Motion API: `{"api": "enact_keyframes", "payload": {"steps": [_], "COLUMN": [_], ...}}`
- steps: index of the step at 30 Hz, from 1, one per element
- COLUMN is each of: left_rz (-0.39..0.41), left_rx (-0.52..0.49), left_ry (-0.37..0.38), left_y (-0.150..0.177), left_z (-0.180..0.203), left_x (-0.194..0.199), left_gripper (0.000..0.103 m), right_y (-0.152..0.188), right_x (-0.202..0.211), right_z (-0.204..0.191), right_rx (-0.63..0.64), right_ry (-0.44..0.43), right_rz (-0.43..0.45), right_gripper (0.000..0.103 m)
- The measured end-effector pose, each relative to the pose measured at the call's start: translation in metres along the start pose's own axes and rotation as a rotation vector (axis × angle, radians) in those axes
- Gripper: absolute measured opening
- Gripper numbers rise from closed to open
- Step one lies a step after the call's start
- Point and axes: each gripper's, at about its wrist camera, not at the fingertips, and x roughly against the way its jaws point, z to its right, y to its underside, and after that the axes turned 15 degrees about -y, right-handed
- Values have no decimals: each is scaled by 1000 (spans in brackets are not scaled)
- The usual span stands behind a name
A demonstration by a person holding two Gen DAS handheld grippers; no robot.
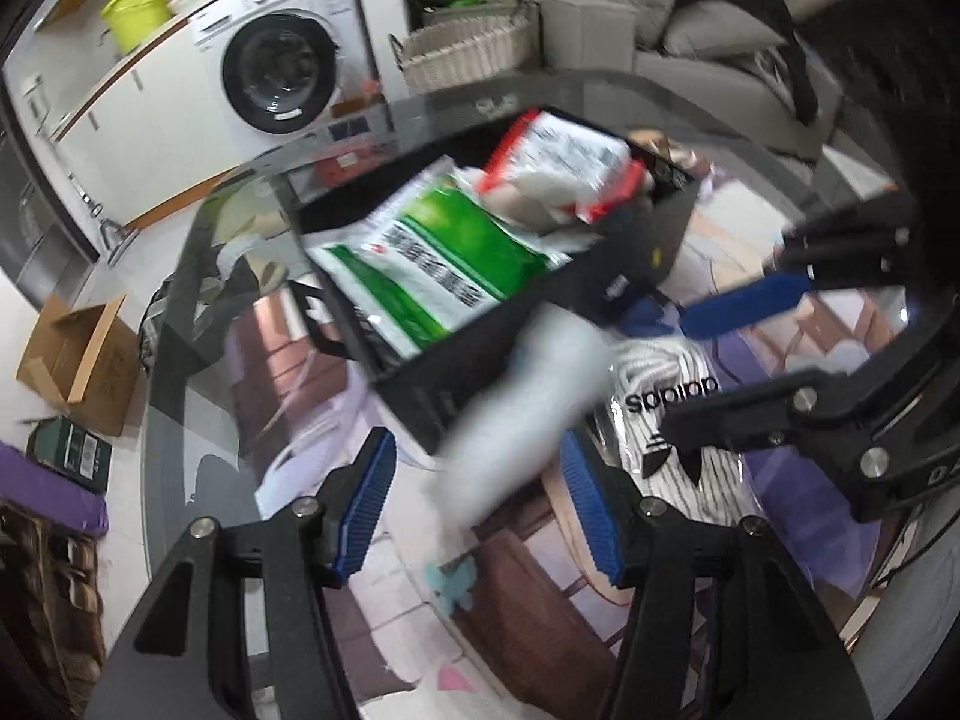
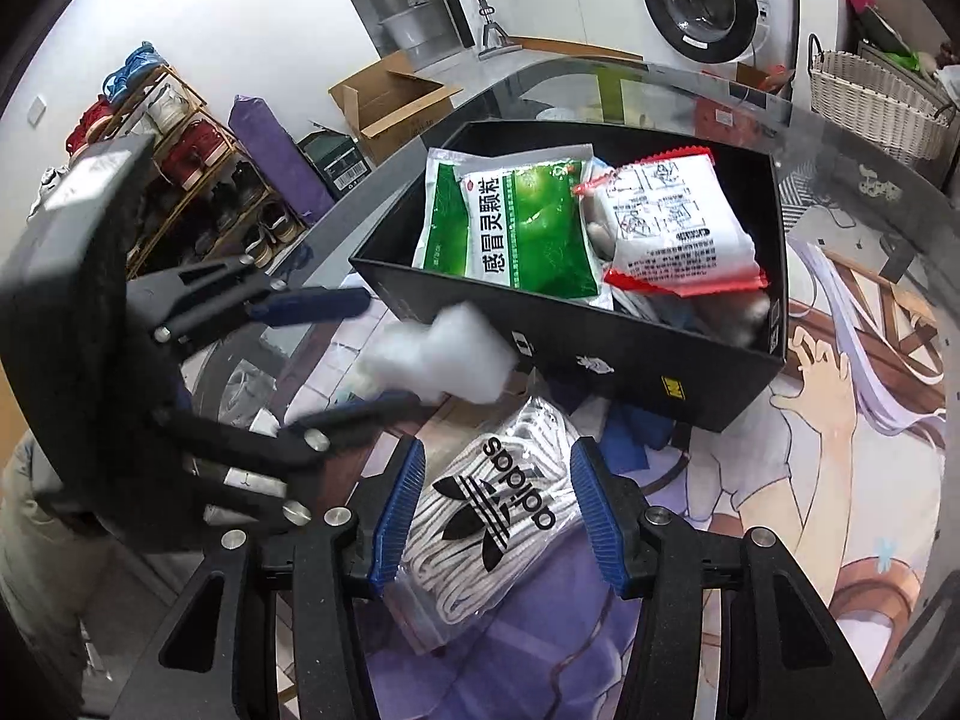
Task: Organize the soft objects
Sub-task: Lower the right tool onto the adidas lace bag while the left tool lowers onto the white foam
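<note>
In the left wrist view, the left tongs (image 1: 474,510) are standing apart with a blurred white soft wad (image 1: 516,408) between the pads, seemingly loose; it is looking very light and squashy.

In the right wrist view, the right tongs (image 2: 498,510) are straddling a bag of white laces (image 2: 486,516) on the tabletop (image 2: 870,420), just before the black box (image 2: 600,354). I cannot tell whether the pads are pressing it. The plastic is probably slippery, so gripping across the bulky middle seems best.

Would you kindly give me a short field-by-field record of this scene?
Surface: glass table
Black box: on the table, open-topped
In the box: green packet, red-edged packet
White fluffy wad: blurred, just outside the box
Left claw: open, not pressing the wad
Adidas bag: on the table, before the box
Right claw: open, bag between its fingers, contact unclear
</note>
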Motion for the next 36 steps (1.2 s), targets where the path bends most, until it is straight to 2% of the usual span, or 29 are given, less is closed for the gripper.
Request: {"api": "enact_keyframes", "payload": {"steps": [4, 7, 9, 10, 13, 14, 15, 17, 21, 23, 24, 26, 28, 33, 36], "left_rz": [-18, -45, -47, -52, -97, -112, -132, -144, -80, -74, -66, -54, -53, -34, -35], "left_rx": [-10, 20, 19, 25, 53, 64, 82, 83, 75, 94, 98, 83, 61, -55, -94], "left_ry": [-8, 52, 42, 47, 50, 52, 70, 116, 102, 84, 58, 22, 18, -3, -8], "left_y": [-3, -4, -3, -1, 7, 8, 12, 18, 22, 22, 21, 20, 17, 14, 10], "left_z": [8, 7, 8, 7, 2, 0, -1, 1, -3, -11, -15, -16, -12, 11, 21], "left_x": [-6, -8, -5, -4, -1, 0, 3, 12, 33, 35, 35, 34, 30, 23, 18], "left_gripper": [58, 33, 28, 22, 20, 20, 20, 20, 27, 46, 49, 51, 55, 57, 62], "right_y": [1, 1, 0, 3, 7, 8, 9, 11, 12, 13, 16, 22, 29, 44, 47], "right_x": [0, -2, -5, -5, -6, -7, -8, -13, -22, -26, -30, -36, -33, -15, -5], "right_z": [1, 4, 5, 5, 5, 4, 3, -2, -8, -8, -7, -3, 0, 13, 25], "right_rx": [-2, -8, -9, -9, -14, -18, -22, -14, 17, 30, 37, 50, 56, 61, 35], "right_ry": [2, 2, 3, 4, 5, 2, -1, 11, 55, 90, 113, 129, 115, 133, 145], "right_rz": [-6, -23, -29, -31, -30, -27, -25, -30, -31, -33, -49, -79, -76, -94, -89], "right_gripper": [52, 52, 52, 52, 58, 64, 70, 73, 77, 79, 82, 82, 82, 82, 82]}}
